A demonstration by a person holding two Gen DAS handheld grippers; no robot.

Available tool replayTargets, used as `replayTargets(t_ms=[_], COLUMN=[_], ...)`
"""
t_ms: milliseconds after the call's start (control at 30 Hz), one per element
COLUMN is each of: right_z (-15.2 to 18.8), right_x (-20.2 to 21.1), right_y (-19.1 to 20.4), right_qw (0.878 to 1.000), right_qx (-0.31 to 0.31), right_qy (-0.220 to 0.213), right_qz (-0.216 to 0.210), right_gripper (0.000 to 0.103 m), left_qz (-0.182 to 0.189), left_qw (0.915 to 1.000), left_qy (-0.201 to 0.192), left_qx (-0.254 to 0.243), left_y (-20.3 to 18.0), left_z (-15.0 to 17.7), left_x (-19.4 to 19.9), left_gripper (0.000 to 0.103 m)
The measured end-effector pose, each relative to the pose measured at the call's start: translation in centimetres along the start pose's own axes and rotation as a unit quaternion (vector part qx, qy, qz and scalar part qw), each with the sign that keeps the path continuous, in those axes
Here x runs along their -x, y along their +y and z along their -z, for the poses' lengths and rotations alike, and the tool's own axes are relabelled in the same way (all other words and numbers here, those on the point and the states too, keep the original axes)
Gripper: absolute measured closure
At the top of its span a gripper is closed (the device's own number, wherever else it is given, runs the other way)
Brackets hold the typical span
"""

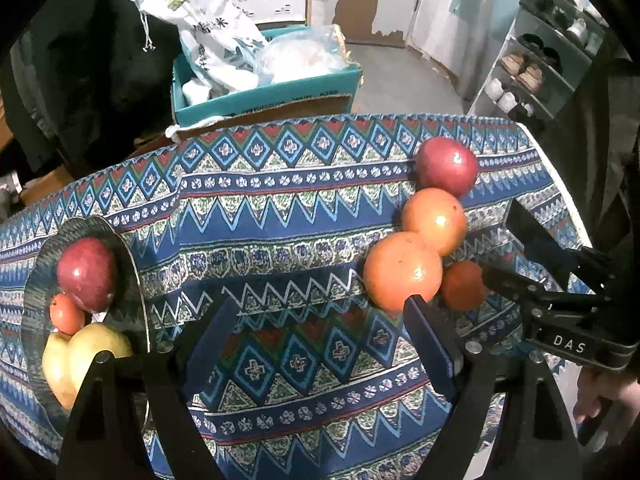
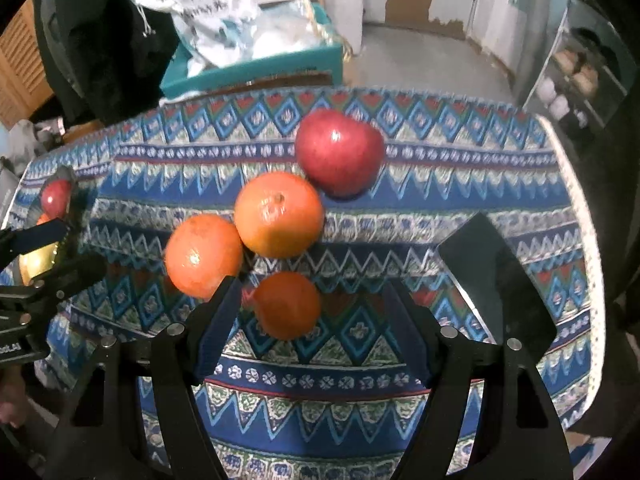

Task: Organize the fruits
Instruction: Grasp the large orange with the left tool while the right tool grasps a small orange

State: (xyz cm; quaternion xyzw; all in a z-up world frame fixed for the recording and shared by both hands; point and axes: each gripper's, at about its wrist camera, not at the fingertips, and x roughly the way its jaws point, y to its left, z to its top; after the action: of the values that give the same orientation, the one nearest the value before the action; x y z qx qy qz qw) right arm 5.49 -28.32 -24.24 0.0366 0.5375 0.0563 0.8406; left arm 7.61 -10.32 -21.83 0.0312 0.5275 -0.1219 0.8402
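right gripper [image 2: 308, 320] hanging wide, empty, jaws flanking small tangerine [image 2: 287, 305], likely next pick | left gripper [image 1: 320, 344] wide, empty over bare surface [image 1: 280, 208] | plate [image 1: 132, 248] far left collecting sorted fruit

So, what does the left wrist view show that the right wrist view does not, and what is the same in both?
Only the left wrist view shows the whole plate with its red apple, small orange fruit and yellow fruit.

Only the right wrist view shows the flat black object on the cloth.

Both show the patterned tablecloth, the loose red apple, two large oranges and the small orange, all lying loose.
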Motion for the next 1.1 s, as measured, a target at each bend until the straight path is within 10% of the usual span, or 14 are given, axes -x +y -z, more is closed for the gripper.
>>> replayTargets(t_ms=[400,667,1100], right_z=[0.8,0.9,0.5], right_x=[-4.6,-6.5,-4.1], right_y=[-0.4,0.8,-1.6], right_qw=[0.998,0.996,0.999], right_qx=[-0.009,0.007,-0.011], right_qy=[0.047,0.07,0.023], right_qz=[-0.037,-0.062,-0.019], right_gripper=[0.029,0.055,0.057], left_qz=[0.006,0.016,0.041], left_qw=[0.9998,0.9995,0.9988], left_qy=[0.018,0.024,0.026], left_qx=[0.001,-0.012,-0.007], left_y=[-0.5,-1.8,-3.2], left_z=[0.3,0.0,-1.3], left_x=[-1.9,-2.5,-4.1], left_gripper=[0.016,0.016,0.016])
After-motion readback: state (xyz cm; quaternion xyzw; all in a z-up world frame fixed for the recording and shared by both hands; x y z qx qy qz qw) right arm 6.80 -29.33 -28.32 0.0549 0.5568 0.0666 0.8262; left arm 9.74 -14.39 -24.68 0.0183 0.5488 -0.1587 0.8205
